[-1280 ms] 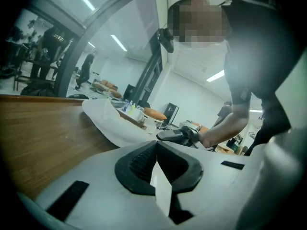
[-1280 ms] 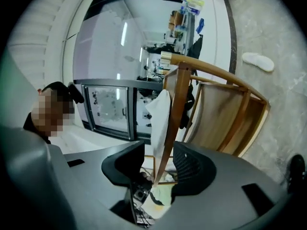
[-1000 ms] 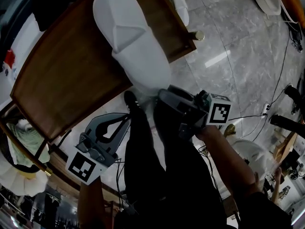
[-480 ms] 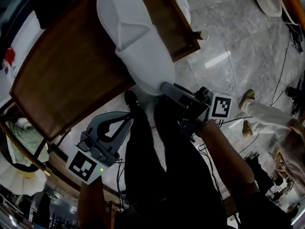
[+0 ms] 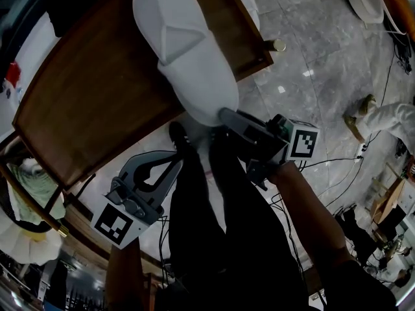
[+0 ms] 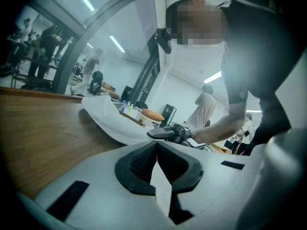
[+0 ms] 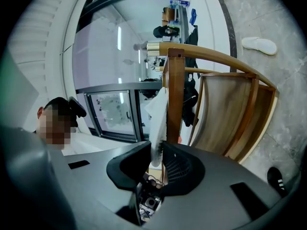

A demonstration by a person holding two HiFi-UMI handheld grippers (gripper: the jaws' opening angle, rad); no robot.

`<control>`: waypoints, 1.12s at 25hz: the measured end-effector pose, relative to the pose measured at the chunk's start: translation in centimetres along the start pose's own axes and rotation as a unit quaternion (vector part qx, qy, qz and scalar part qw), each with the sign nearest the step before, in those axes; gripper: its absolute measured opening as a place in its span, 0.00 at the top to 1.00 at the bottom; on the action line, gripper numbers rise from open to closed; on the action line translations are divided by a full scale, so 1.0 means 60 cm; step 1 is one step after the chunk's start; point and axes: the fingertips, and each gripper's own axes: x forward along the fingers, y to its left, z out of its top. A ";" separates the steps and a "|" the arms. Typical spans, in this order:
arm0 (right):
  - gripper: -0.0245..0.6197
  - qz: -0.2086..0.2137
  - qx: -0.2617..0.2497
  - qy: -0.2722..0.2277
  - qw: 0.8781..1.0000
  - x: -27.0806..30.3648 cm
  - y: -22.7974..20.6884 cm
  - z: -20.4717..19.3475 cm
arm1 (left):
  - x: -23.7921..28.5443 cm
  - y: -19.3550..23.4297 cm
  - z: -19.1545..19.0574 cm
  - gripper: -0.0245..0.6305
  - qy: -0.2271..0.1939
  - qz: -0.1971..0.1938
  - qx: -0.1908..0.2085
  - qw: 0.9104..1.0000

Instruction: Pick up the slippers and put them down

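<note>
A white slipper [image 5: 188,50] lies on the brown wooden chair seat [image 5: 97,89], its heel end hanging over the near edge. My right gripper [image 5: 224,116] is at that heel. Its jaws are closing, and the slipper's thin edge [image 7: 156,143] is pinched between the pads. In the left gripper view the same slipper [image 6: 105,116] rests on the wood with the right gripper [image 6: 165,132] at its end. My left gripper [image 5: 174,162] hangs lower left, off the seat, shut and empty. A second white slipper [image 5: 248,5] lies on the floor beyond the chair.
The chair's curved wooden back [image 7: 225,66] rises behind the seat. My black-trousered legs and a shoe [image 5: 176,133] stand just below the seat edge. Someone in light trousers [image 5: 382,118] crosses the marble floor at right, where cables trail.
The right gripper's jaws have closed from wide open onto the slipper's heel edge. A person has walked across the floor at right. Both hands stayed put.
</note>
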 end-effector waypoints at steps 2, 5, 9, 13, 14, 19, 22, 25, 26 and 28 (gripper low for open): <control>0.84 0.004 -0.003 0.001 1.000 0.001 0.004 -0.001 | 0.000 0.002 0.002 0.95 -0.003 0.001 0.001 1.000; 0.84 0.009 -0.012 -0.004 1.000 0.000 0.017 -0.001 | -0.003 0.004 0.009 0.95 -0.006 0.009 0.002 1.000; 0.84 0.018 -0.038 -0.010 0.999 0.006 0.049 0.010 | -0.014 0.006 0.033 0.95 -0.011 0.023 0.012 1.000; 0.85 0.034 -0.052 -0.016 0.998 0.020 0.122 0.029 | -0.033 0.005 0.092 0.95 -0.019 0.044 0.011 0.999; 0.85 0.044 -0.061 -0.016 0.997 0.032 0.147 0.039 | -0.040 0.013 0.115 0.95 -0.025 0.053 0.014 0.998; 0.85 0.105 -0.127 -0.004 0.986 0.084 0.290 0.077 | -0.081 0.030 0.250 0.95 -0.054 0.093 0.059 0.992; 0.85 0.135 -0.158 0.003 0.978 0.100 0.395 0.086 | -0.113 0.011 0.338 0.95 -0.061 0.107 0.093 0.988; 0.85 0.165 -0.190 0.011 0.968 0.106 0.495 0.081 | -0.147 -0.021 0.416 0.95 -0.064 0.119 0.119 0.984; 0.85 0.176 -0.201 0.011 0.964 0.108 0.528 0.078 | -0.159 -0.034 0.439 0.95 -0.068 0.123 0.126 0.982; 0.85 0.200 -0.220 0.005 0.955 0.113 0.592 0.075 | -0.182 -0.056 0.483 0.95 -0.079 0.129 0.141 0.978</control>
